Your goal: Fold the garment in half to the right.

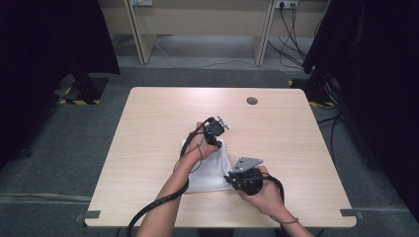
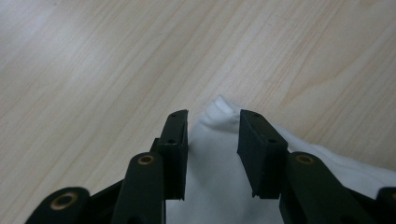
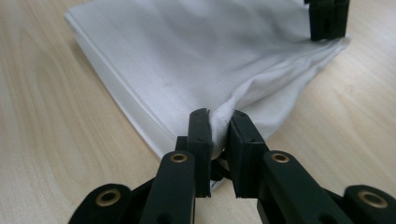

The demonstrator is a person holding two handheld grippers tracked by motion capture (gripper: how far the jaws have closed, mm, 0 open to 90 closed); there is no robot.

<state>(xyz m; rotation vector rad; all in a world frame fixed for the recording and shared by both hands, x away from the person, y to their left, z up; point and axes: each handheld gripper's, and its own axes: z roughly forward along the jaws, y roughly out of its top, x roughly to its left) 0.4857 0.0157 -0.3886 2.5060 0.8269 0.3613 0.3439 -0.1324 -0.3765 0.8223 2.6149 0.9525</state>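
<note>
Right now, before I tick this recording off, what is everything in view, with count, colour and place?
white cloth: one, white, folded, on the table's near middle between the two grippers.
table: one, light wood, centre of the high view.
grommet: one, grey, round, set in the table's far right part.
desk: one, beige, beyond the table by the far wall.
cables: several, black, hanging under the desk at the right.
carpet: grey, around the table.
left gripper: one, black, jaws apart over the cloth's far corner, not pressing it.
right gripper: one, black, jaws clamped on the cloth's near corner.
forearms: two, entering from the bottom edge.
</note>
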